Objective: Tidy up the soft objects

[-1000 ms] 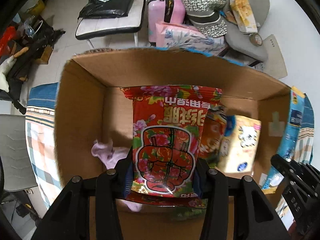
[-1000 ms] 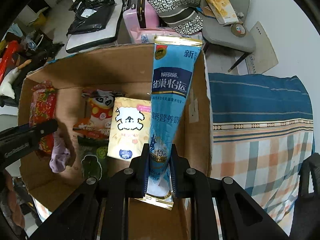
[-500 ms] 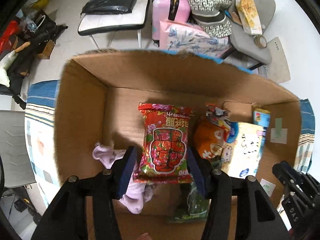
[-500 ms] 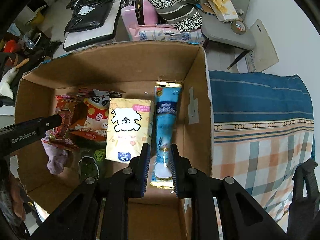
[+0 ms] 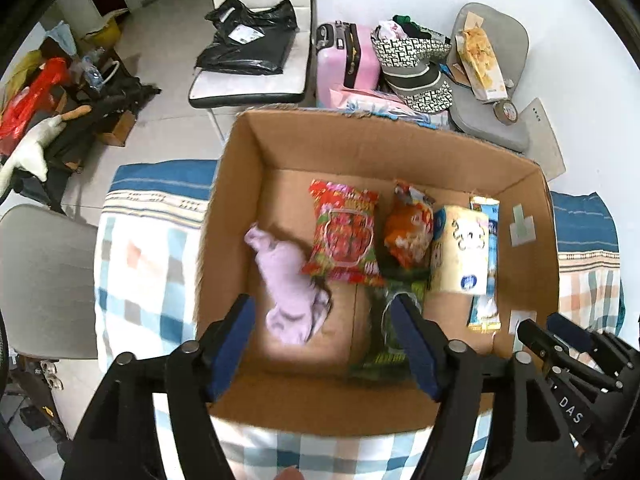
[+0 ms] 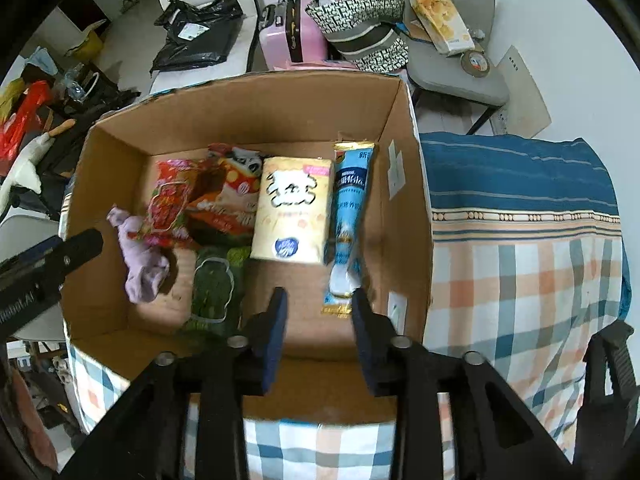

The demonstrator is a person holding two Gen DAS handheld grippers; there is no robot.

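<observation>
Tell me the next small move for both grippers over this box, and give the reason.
Probably lift both clear of the cardboard box and go for the next soft item. The left gripper and right gripper are open and empty, the red floral packet and blue Nestle pouch lie flat on the box floor beside the other packets, so nothing here seems to need holding.

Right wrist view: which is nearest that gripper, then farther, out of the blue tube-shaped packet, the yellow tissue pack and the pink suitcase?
1. Blue tube-shaped packet, its end just ahead between the open fingers.
2. Yellow tissue pack, slightly left, deeper in the box.
3. Pink suitcase, beyond the box, on the floor.
</observation>
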